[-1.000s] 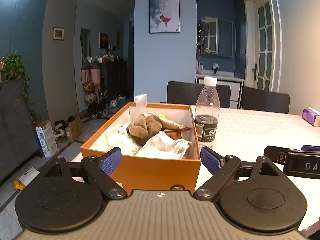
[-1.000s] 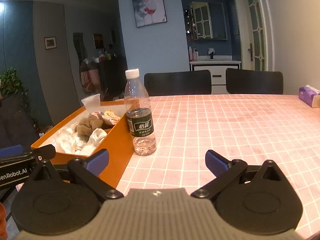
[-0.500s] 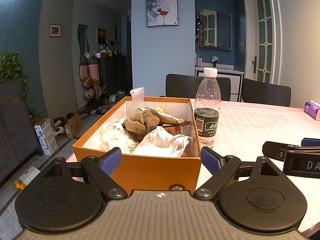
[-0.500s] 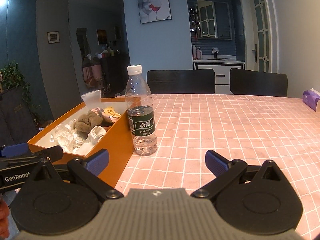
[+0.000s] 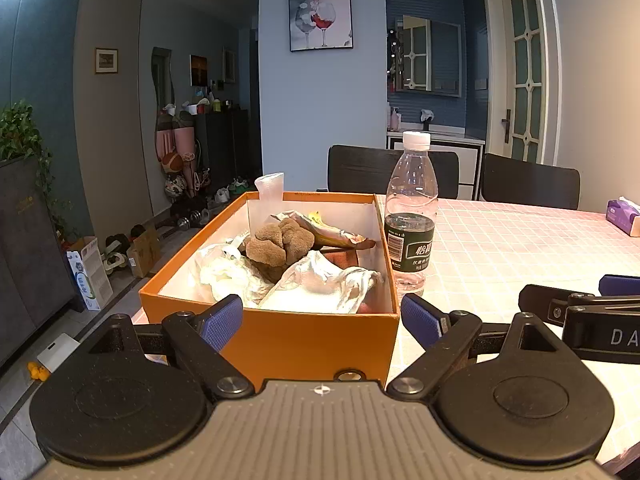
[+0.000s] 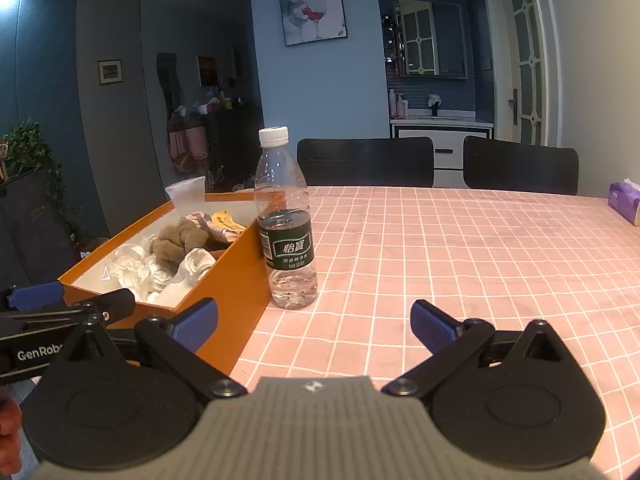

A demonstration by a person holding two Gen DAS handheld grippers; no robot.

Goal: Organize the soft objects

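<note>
An orange box (image 5: pixel 280 332) (image 6: pixel 236 280) stands at the table's left edge. Inside lie a brown plush toy (image 5: pixel 280 242) (image 6: pixel 178 242), crumpled white plastic bags (image 5: pixel 324 284) (image 6: pixel 140 272), a foil snack packet (image 5: pixel 332 234) and a clear plastic cup (image 5: pixel 270 186) (image 6: pixel 188 196) at the far corner. My left gripper (image 5: pixel 322 318) is open just before the box's near wall, holding nothing. My right gripper (image 6: pixel 314 326) is open over the tablecloth, right of the box, also with nothing in it.
A clear water bottle (image 5: pixel 410 216) (image 6: pixel 286 220) stands upright against the box's right side. The pink checked tablecloth (image 6: pixel 460 248) stretches right to a purple tissue pack (image 6: pixel 624 202). Two black chairs (image 6: pixel 366 162) sit behind the table. The floor drops off left of the box.
Both grippers have risen slightly and tilted, so the box contents show more from above. Nothing was picked up or moved; the jaws stay as wide as before.
</note>
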